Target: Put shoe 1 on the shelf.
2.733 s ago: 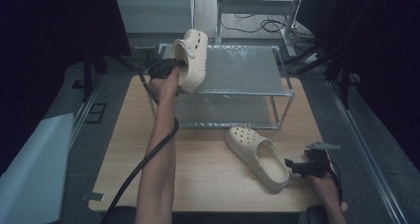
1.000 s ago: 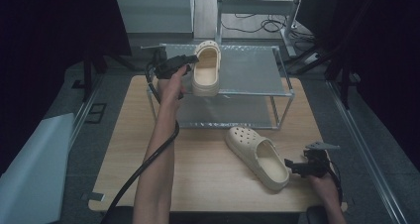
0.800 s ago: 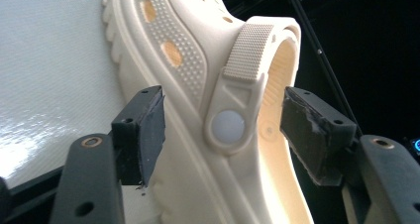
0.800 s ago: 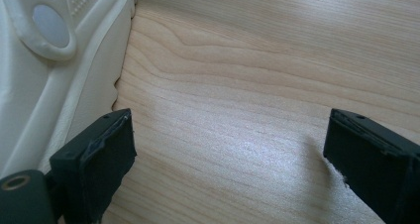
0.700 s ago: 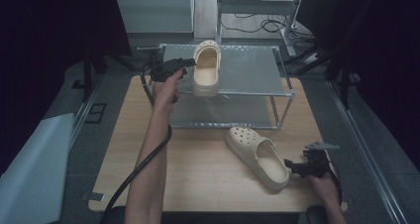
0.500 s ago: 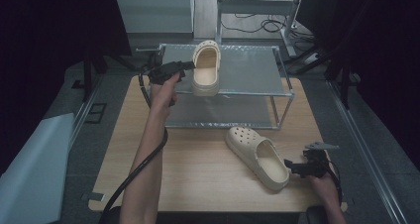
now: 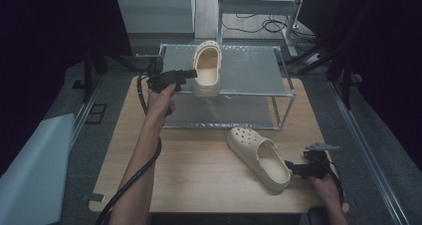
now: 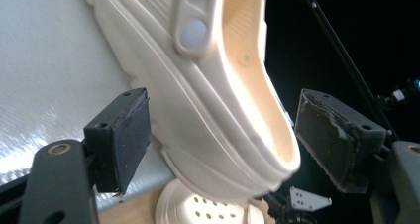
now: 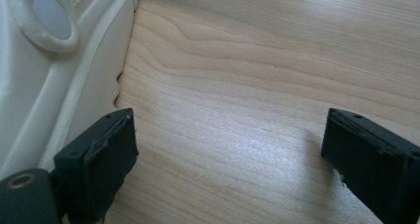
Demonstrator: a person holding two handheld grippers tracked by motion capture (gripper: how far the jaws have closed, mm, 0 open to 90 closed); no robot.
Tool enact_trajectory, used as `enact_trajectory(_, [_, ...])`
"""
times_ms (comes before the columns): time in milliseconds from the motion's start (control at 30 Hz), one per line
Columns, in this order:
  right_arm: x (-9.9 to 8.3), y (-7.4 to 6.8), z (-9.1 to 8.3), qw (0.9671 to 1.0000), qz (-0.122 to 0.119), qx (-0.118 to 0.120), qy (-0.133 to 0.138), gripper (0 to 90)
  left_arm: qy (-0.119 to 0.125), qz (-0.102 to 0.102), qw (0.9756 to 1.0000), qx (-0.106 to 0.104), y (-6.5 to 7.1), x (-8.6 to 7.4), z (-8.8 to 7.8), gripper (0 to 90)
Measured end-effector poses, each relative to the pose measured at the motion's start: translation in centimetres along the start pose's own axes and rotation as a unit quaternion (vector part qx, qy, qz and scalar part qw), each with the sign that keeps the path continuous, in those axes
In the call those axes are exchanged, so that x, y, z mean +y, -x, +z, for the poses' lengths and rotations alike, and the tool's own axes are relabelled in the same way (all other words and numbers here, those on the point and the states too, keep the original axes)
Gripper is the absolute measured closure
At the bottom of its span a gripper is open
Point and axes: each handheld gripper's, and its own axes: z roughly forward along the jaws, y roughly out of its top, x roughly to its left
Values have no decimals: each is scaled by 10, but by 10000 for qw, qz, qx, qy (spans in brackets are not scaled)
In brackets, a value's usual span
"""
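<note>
1. Cream clog (image 7: 208, 68) on the top shelf of a metal rack (image 7: 249, 70), toe away from the person, heel end over the shelf's front edge, near the shelf's left half.
2. Same clog (image 8: 208, 100) close up in the left gripper view: heel strap, rivet and thick sole between the two black pads, a clear gap at each side, neither pad pressing on it.
3. Left gripper (image 7: 191, 74) (image 8: 223, 140) level at the clog's left side, jaws just opened wider and released, with the heel between them yet loose.
4. Left hand (image 7: 161, 98) behind that gripper, forearm up from the bottom edge, black cable (image 7: 134, 177) trailing along it.
5. Second cream clog (image 7: 259, 158) flat on the wooden table (image 7: 199, 175), in front of the rack's lower shelf, toe toward the rack, heel toward the person's right.
6. Right gripper (image 7: 293, 169) (image 9: 228, 149) low over the table just beside that clog's heel, jaws wide apart, gripping nothing; bare wood between the pads, the clog's side wall (image 9: 59, 70) just left of the left pad.
7. Right hand (image 7: 323, 185) at the table's near right corner.
8. Dark floor and cables (image 7: 259, 23) beyond the rack.
</note>
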Motion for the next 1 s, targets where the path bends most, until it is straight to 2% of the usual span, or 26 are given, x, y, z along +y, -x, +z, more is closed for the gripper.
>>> enact_trajectory(133, [0, 0, 0, 10000, -6, -5, -9, 68, -58, 108, 9999, -78, 4, -8, -1, 208])
enact_trajectory(300, [0, 0, -1, 10000, 13, -27, 14, 67, -207, 336, 9990, -193, 11, -20, -2, 193])
enact_trajectory(567, [0, 0, -1, 10000, 10, -36, 21, 65, -326, 552, 9978, -183, 15, -37, -8, 169])
enact_trajectory(633, [0, 0, -1, 10000, 3, -34, 17, 65, -363, 610, 9973, -201, 12, -47, -9, 157])
enact_trajectory(667, [0, 0, -1, 10000, 3, -34, 17, 65, -363, 610, 9973, -201, 12, -47, -9, 154])
enact_trajectory(800, [0, 0, -1, 10000, 10, -29, -9, 65, -463, 750, 9961, -92, 1, -64, -7, 143])
enact_trajectory(867, [0, 0, -1, 10000, 4, -31, -6, 65, -469, 787, 9958, -67, -2, -67, -6, 128])
enact_trajectory(900, [0, 0, -1, 10000, 10, -40, -2, 65, -513, 855, 9950, 35, -6, -72, -5, 113])
enact_trajectory(933, [0, 0, -1, 10000, 10, -40, -2, 65, -513, 855, 9950, 35, -6, -72, -5, 109])
enact_trajectory(1000, [0, 0, -2, 10000, 20, -45, 7, 65, -629, 968, 9932, 128, -10, -80, -4, 102])
